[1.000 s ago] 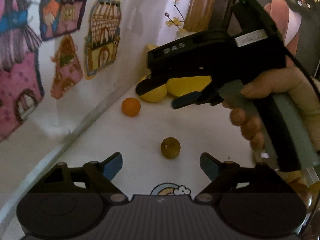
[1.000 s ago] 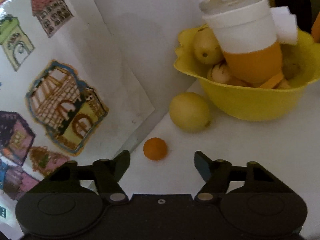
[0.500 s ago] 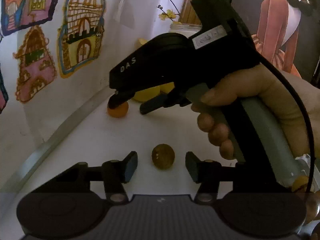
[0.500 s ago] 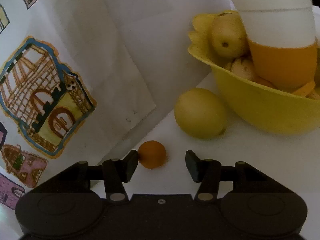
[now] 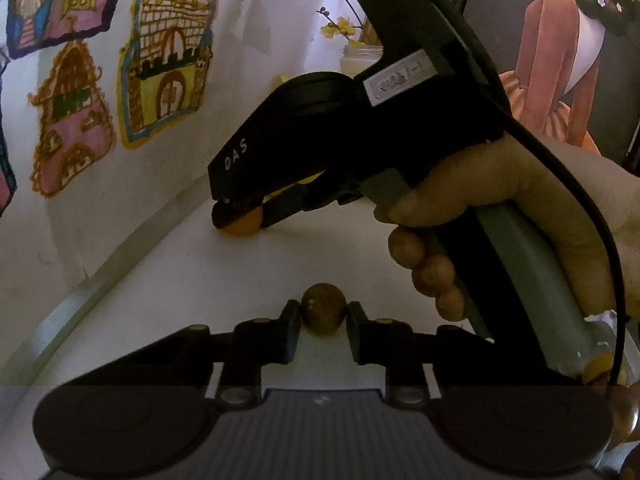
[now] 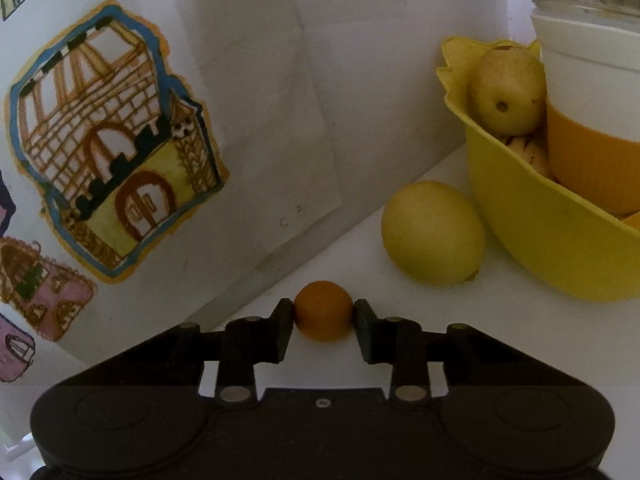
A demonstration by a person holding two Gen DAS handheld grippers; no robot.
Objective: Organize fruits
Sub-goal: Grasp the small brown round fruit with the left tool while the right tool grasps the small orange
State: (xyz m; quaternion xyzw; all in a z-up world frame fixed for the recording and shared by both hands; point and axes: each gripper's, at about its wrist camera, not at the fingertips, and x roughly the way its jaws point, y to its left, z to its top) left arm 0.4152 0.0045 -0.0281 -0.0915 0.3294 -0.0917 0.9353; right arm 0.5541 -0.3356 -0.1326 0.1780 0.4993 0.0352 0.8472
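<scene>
A: Starting at the left of our views, where do we stand?

B: In the left wrist view, our left gripper [image 5: 323,314] sits low in the centre of the frame, its pads pressed to either side of the small brown fruit [image 5: 323,313], which rests on the white surface [image 5: 200,280]. We judge it clenched on that fruit, though not lifted.

A: And further right?

B: Up and right of it in the same view, a hand [image 5: 500,216] carries our right gripper [image 5: 240,220], which is clamped around the small orange fruit [image 5: 240,225] close to the wall with the house drawings [image 5: 168,60]. The right wrist view confirms it: the right gripper [image 6: 323,318] has both pads touching the orange fruit [image 6: 323,310] at lower centre.

A: So which step is this?

B: The grasp, we think, with both fruits still down on the surface.

A: And next?

B: We would lift both and carry them toward the yellow bowl [image 6: 540,232] at the right of the right wrist view. A lemon [image 6: 432,232] lies just beside it, and a cup [image 6: 592,120] stands inside, so we need to clear the rim and find a free gap.
</scene>
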